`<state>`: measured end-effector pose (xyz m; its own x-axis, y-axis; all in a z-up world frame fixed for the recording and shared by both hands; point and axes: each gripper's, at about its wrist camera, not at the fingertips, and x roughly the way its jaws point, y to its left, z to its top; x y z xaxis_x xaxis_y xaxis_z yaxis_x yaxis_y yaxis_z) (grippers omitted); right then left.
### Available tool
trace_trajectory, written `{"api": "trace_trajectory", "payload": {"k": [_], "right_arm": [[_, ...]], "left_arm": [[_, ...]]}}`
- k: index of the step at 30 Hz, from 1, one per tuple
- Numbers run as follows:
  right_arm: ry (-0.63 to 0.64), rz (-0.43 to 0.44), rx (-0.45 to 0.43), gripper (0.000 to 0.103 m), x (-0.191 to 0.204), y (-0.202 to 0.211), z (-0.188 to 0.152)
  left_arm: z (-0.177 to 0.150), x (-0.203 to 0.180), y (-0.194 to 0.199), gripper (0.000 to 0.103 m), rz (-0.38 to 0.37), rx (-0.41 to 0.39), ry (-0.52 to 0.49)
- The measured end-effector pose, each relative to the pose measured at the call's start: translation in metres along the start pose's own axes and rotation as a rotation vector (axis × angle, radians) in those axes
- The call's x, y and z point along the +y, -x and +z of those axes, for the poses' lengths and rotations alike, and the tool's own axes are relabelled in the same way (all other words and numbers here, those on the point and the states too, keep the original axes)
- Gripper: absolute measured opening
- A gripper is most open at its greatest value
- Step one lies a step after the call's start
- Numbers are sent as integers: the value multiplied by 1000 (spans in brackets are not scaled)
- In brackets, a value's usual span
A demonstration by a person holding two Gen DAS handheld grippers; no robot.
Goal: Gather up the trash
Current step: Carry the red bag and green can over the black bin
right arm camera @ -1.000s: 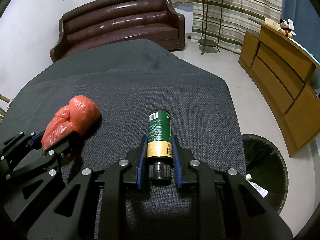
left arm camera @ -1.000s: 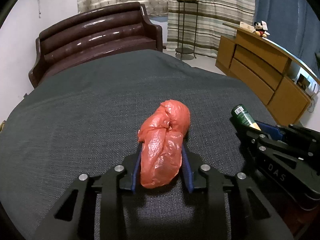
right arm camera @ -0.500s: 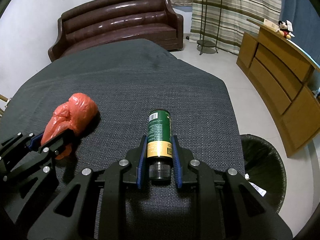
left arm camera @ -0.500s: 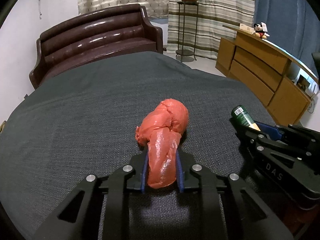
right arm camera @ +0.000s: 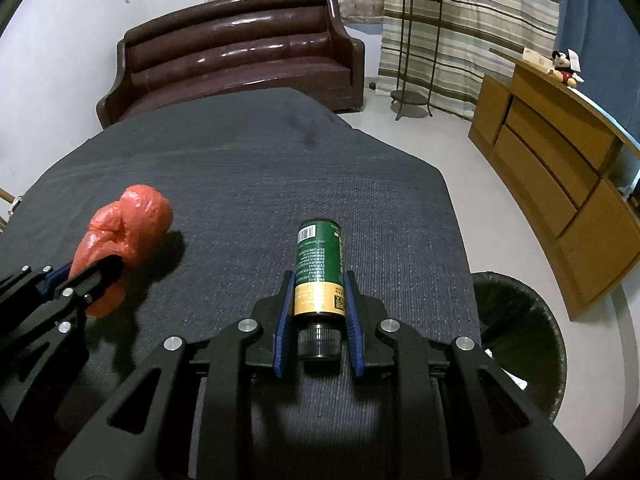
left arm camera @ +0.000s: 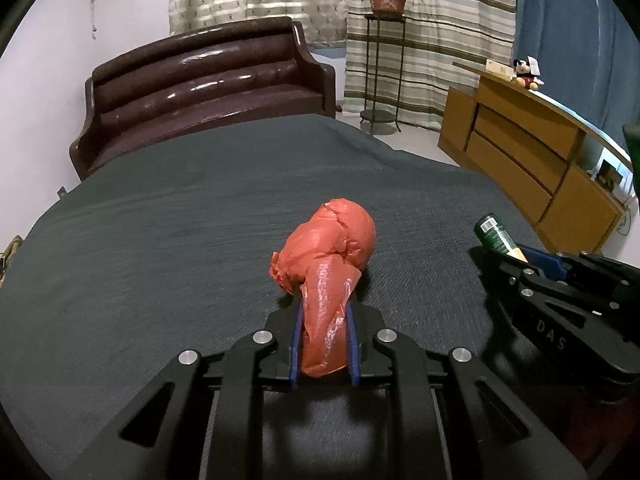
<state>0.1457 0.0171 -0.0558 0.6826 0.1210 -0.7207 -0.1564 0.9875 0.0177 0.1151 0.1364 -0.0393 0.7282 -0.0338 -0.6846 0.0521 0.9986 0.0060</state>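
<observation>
A crumpled red plastic bag (left arm camera: pixel 332 240) lies on the dark grey cloth-covered table (left arm camera: pixel 160 240). My left gripper (left arm camera: pixel 323 308) is closing on the bag's near end, and its blue pads squeeze the plastic into a narrow strip. The right wrist view has the same bag (right arm camera: pixel 132 220) and the left gripper (right arm camera: pixel 80 276) at the left. A green bottle (right arm camera: pixel 319 256) with a yellow band and black cap lies on the table, cap towards me. My right gripper (right arm camera: pixel 319 280) is shut on it near the cap. The bottle (left arm camera: pixel 494 236) also shows at the right of the left wrist view.
A black trash bin (right arm camera: pixel 520 320) stands on the floor just past the table's right edge. A brown leather sofa (right arm camera: pixel 240 60) sits behind the table. A plant stand (right arm camera: pixel 412 60) and a wooden cabinet (right arm camera: pixel 560 168) stand to the right.
The left jaws have closed from either side of the red bag onto its near end, pinching it thin. The right gripper and the bottle have stayed put.
</observation>
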Motion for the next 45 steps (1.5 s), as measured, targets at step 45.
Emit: {"api": "trace_trajectory", "payload": {"k": [45], "right_arm": [[-99,-165,-124,23,-121,105,-49]], "left_arm": [[-6,-127,61,17,-165,-159,-130]]}}
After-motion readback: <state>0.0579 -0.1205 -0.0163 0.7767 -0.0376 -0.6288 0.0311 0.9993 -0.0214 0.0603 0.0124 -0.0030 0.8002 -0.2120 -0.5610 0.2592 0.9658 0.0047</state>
